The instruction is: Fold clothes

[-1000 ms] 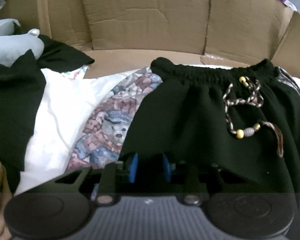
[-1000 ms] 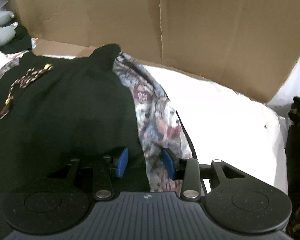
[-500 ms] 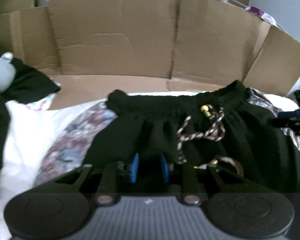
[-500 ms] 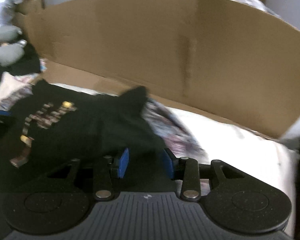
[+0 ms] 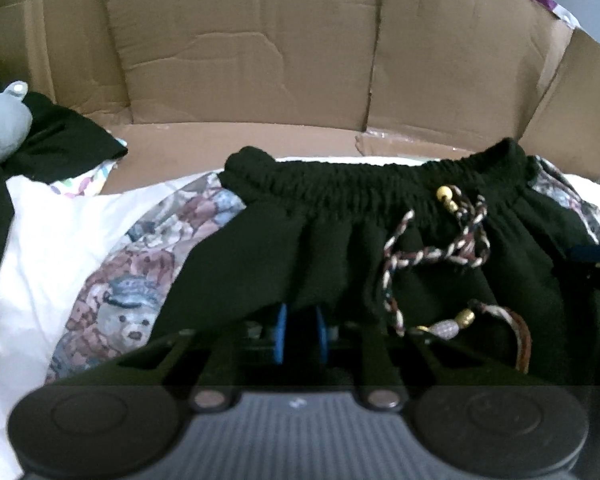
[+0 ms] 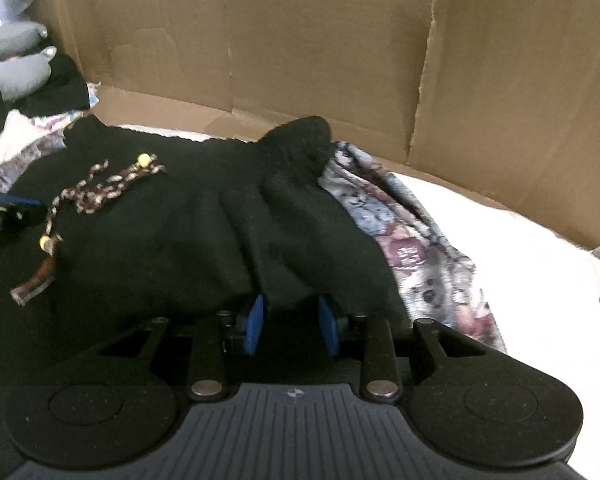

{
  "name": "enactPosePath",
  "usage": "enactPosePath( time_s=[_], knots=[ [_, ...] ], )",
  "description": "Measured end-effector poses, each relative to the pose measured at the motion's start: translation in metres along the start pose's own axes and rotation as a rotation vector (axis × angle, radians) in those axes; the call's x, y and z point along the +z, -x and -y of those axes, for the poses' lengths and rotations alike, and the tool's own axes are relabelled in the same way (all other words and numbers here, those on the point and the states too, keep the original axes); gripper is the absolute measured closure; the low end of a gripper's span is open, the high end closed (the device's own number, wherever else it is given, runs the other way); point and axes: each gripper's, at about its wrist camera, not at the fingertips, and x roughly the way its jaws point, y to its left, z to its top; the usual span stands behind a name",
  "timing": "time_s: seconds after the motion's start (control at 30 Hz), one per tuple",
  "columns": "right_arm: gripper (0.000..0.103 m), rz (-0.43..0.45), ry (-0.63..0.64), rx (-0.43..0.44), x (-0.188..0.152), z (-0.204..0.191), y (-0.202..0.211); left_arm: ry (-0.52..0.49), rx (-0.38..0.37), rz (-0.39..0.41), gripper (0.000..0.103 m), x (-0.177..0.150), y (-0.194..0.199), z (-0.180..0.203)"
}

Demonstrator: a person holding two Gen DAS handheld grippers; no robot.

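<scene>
I am pinching the black shorts [image 5: 340, 264] with both the left gripper [image 5: 300, 334] and the right gripper [image 6: 290, 322], mid-fold at frame centre, likely needing an even lift next.

The black shorts [image 5: 340, 248] are matt knitted cloth with a braided, beaded drawstring [image 5: 432, 256]. The wall [image 5: 260, 52] behind is creased matt cardboard.
</scene>
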Motion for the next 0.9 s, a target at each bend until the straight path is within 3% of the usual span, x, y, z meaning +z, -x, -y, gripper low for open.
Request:
enactPosePath(
  time_s=[0.2,0.4,0.53,0.7,0.77,0.9],
  knots=[
    [0.066,0.002,0.016,-0.043,-0.009,0.012,0.007,0.062,0.002,0.004,0.084,-0.006,0.004,-0.017],
    [0.066,-0.010,0.022,-0.073,-0.010,0.011,0.008,0.038,0.023,-0.019,0.084,-0.004,0.012,-0.015],
    [0.066,-0.020,-0.012,-0.036,-0.005,0.011,0.019,0.027,0.009,-0.032,0.068,-0.009,0.032,-0.022],
    [0.066,-0.022,-0.063,0.040,0.000,0.013,0.041,0.057,0.009,-0.035,0.061,-0.017,0.067,-0.048],
    [0.066,-0.029,-0.063,0.071,0.000,0.011,0.053,0.045,0.024,-0.028,0.053,-0.020,0.086,-0.059],
    [0.064,0.008,-0.048,0.076,0.002,0.007,0.084,0.034,0.040,-0.026,0.049,-0.027,0.127,-0.086]
  ],
)
